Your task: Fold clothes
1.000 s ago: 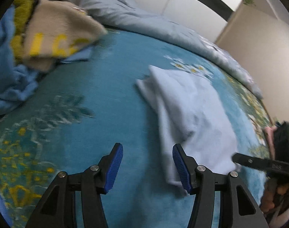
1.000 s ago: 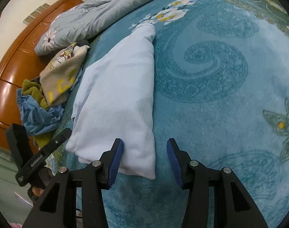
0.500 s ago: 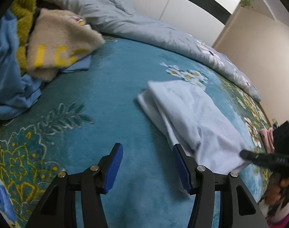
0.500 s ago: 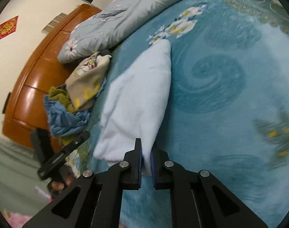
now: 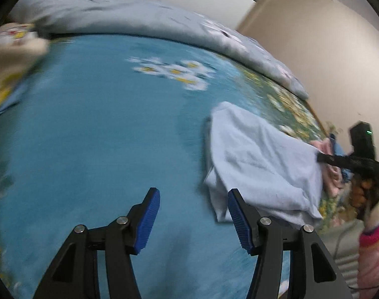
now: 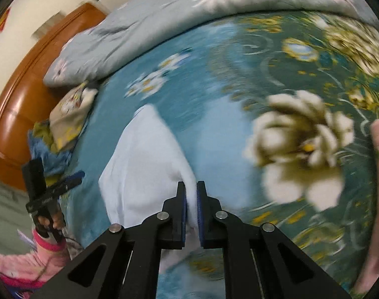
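The right gripper [image 6: 191, 194], black angular arms with ribbed blue pads, is clenched on a soft edge of the pale blue garment [image 6: 142, 164]; the cloth bunches white between the pads and falls away to the left in a smooth, limp, roughly triangular fold. The left gripper [image 5: 193, 214] stands released, with only blanket between its jaws; its right pad sits just beside the garment's near hem.

In the left wrist view the garment [image 5: 259, 159] lies rumpled on the right part of the bed, one corner lifted toward the right gripper [image 5: 321, 158], which a hand [image 5: 361, 191] in a pink knitted cuff holds.

Under everything spreads a plush teal blanket [image 5: 94, 134], short-piled, printed with white daisies, swirls and a large cream flower. Farther left lies a heap of clothes [image 6: 65, 124]: a beige printed piece over blue and mustard fabric. Beyond runs a long, puffy grey quilt [image 5: 139, 17] with faint flowers, then a glossy wooden headboard [image 6: 22, 94] and plain walls.
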A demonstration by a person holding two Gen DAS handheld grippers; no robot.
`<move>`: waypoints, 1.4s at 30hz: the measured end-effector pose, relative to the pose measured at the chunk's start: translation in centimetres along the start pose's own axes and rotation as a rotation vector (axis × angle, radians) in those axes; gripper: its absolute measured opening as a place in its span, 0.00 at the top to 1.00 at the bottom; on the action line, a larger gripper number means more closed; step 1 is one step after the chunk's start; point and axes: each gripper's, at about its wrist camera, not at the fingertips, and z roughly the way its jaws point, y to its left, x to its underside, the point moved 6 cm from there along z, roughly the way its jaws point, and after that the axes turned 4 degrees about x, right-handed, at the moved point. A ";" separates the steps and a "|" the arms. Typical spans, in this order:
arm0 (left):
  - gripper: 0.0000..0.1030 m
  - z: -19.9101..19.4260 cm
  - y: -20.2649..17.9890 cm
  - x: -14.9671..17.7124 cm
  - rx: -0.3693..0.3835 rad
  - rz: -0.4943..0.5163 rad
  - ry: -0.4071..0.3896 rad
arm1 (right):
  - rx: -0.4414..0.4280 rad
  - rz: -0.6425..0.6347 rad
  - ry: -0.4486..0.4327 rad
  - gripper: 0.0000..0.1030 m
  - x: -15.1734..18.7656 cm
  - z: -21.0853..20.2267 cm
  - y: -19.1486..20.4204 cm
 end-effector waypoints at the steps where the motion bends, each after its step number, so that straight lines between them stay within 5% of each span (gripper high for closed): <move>1: 0.41 1.2 -0.6 -0.4 0.019 -0.003 0.025 | 0.005 0.017 -0.005 0.93 -0.5 -0.1 -1.2; 7: 0.41 6.7 -2.2 -1.5 0.066 -0.047 0.137 | 0.003 0.103 0.005 0.87 0.4 1.2 -4.4; 13: 0.41 7.8 -2.3 -2.5 0.058 -0.047 0.128 | 0.043 0.205 -0.136 0.73 3.3 -1.5 -6.2; 16: 0.40 9.2 -2.8 -2.2 0.070 -0.055 0.153 | -0.002 0.275 -0.180 0.61 6.2 -0.4 -6.1; 19: 0.38 9.5 -3.6 -2.1 0.079 -0.051 0.150 | -0.062 0.384 -0.222 0.61 8.3 0.9 -6.2; 21: 0.38 9.5 -4.5 -1.7 0.128 -0.067 0.165 | -0.125 0.453 -0.278 0.59 9.2 1.1 -5.9; 24: 0.37 9.5 -5.4 -1.2 0.095 -0.028 0.160 | -0.163 0.487 -0.300 0.54 9.9 1.8 -4.6; 32: 0.36 9.5 -6.0 -0.8 0.093 -0.034 0.163 | -0.112 0.447 -0.300 0.48 9.5 3.6 -0.7; 35: 0.36 9.3 -6.0 -0.8 0.093 -0.037 0.165 | -0.147 0.455 -0.324 0.60 9.5 3.7 -0.2; 36: 0.36 9.3 -6.0 -0.7 0.093 -0.037 0.166 | -0.160 0.464 -0.324 0.83 9.5 3.7 -0.5; 37: 0.36 9.2 -6.0 -0.7 0.095 -0.039 0.167 | -0.173 0.473 -0.324 0.92 9.6 3.7 -0.7; 42: 0.36 8.7 -6.1 -0.5 0.106 -0.047 0.171 | -0.197 0.496 -0.322 0.93 9.5 3.0 -2.1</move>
